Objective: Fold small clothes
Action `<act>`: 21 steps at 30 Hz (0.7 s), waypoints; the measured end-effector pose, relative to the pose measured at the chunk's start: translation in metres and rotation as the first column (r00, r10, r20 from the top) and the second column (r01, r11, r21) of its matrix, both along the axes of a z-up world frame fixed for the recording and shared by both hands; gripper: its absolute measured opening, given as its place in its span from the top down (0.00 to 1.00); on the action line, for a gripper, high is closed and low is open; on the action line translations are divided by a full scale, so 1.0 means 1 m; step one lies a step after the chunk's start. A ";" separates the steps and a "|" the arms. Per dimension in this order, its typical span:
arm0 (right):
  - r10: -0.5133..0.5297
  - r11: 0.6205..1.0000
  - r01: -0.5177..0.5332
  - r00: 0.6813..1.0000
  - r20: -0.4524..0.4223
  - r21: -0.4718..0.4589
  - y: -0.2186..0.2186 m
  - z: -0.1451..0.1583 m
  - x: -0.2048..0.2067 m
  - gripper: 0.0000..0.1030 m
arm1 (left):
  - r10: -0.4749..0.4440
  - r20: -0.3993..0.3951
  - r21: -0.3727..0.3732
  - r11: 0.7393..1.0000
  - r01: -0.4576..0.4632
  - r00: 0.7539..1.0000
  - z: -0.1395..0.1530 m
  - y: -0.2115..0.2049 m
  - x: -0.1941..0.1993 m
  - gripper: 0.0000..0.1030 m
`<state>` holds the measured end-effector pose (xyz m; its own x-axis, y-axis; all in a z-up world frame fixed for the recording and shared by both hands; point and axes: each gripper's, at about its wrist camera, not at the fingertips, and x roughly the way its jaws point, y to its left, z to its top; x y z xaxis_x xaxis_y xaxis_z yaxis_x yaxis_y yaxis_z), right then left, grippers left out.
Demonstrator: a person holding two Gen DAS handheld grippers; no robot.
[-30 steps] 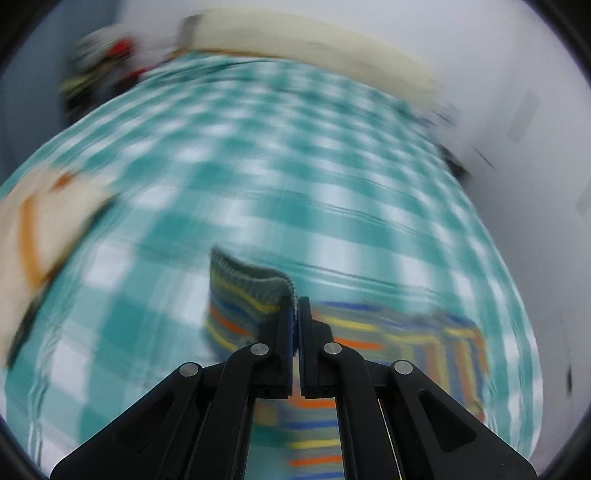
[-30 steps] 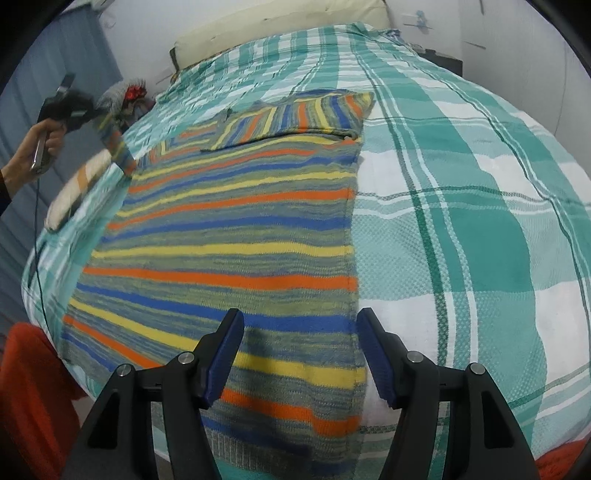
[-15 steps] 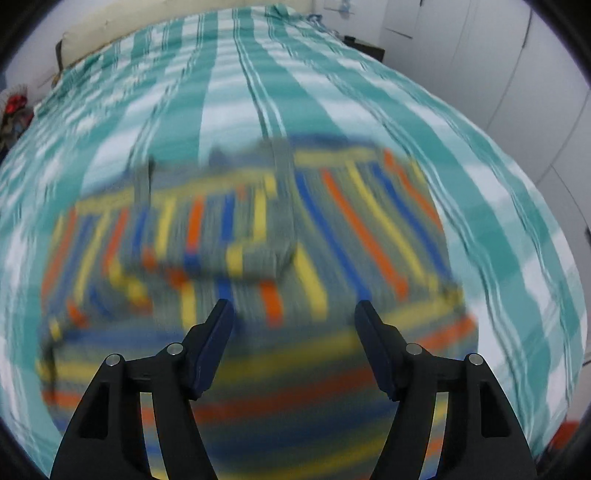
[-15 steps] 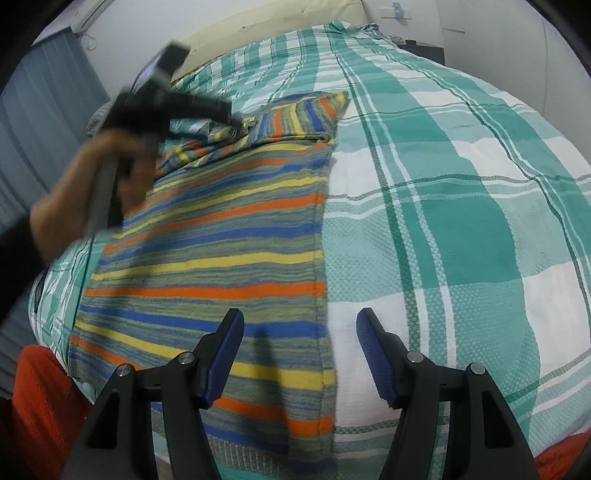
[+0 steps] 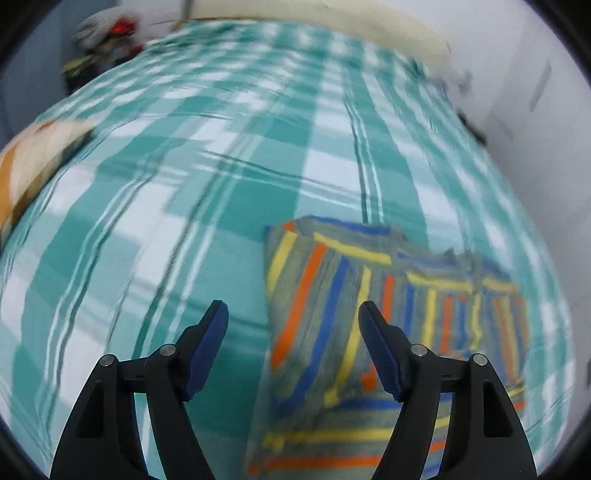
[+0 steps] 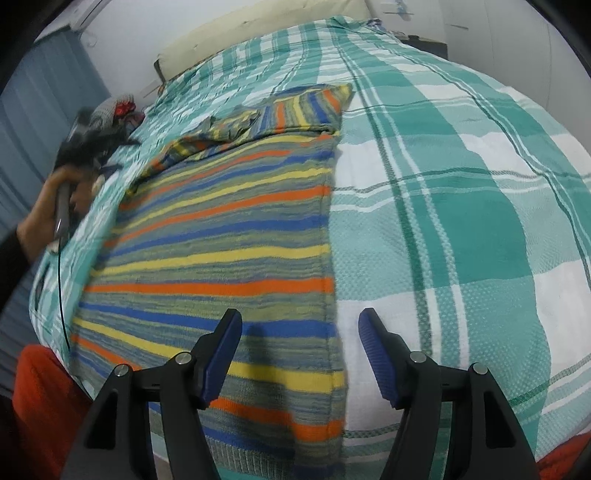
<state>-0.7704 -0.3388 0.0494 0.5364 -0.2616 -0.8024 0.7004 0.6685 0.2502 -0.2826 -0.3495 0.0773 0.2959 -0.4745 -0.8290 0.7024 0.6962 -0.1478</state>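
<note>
A striped knit sweater [image 6: 236,236] in orange, blue, yellow and grey lies flat on a green and white checked bed [image 6: 461,206], its sleeves folded over its far end. My right gripper [image 6: 299,325] is open and empty above the sweater's near right edge. My left gripper [image 5: 293,317] is open and empty, hovering over the sweater's [image 5: 351,314] left edge in the blurred left wrist view. The hand holding the left gripper [image 6: 85,140] shows at the far left of the right wrist view.
A cream pillow [image 6: 266,29] lies at the head of the bed. A cream and orange garment [image 5: 33,162] lies at the left of the bed. A heap with a red item [image 6: 118,110] sits beside the bed. Orange fabric [image 6: 40,398] lies below the near bed edge.
My left gripper was shut on the sweater's sleeve, then opened and let it go folded across the top, and has swung back to the left. My right gripper has stayed open and shifted slightly.
</note>
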 end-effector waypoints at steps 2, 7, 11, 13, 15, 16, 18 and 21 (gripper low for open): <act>0.008 1.000 -0.009 1.000 -0.015 -0.016 0.003 -0.001 0.002 0.36 | -0.099 0.017 0.131 0.987 0.096 0.995 -0.020 -0.019 -0.011 0.28; -0.005 1.000 0.005 1.000 0.003 -0.004 -0.001 0.000 -0.002 0.36 | -0.367 0.163 0.367 0.884 0.289 0.916 -0.045 0.023 -0.070 0.26; -0.024 0.999 0.023 0.999 0.031 0.024 -0.007 0.001 -0.007 0.36 | -0.355 0.221 0.325 0.905 0.275 0.908 -0.016 0.055 -0.081 0.25; -0.027 1.000 0.026 0.999 0.036 0.017 -0.007 0.003 -0.008 0.36 | -0.327 0.241 0.250 0.931 0.267 0.914 0.006 0.052 -0.084 0.16; -0.029 1.000 0.029 0.999 0.037 0.010 -0.007 0.005 -0.008 0.36 | -0.312 0.232 0.172 0.946 0.277 0.922 0.022 0.032 -0.088 0.13; -0.031 1.000 0.030 0.999 0.037 0.007 -0.006 0.005 -0.008 0.36 | -0.312 0.229 0.148 0.948 0.283 0.922 0.025 0.015 -0.092 0.13; -0.034 0.999 0.035 0.999 0.035 -0.002 -0.006 0.006 -0.008 0.36 | -0.314 0.235 0.129 0.948 0.290 0.920 0.023 -0.009 -0.102 0.13; -0.045 0.999 0.045 0.998 0.035 -0.015 -0.005 0.009 -0.011 0.36 | -0.305 0.211 0.125 0.951 0.284 0.929 0.004 -0.046 -0.111 0.13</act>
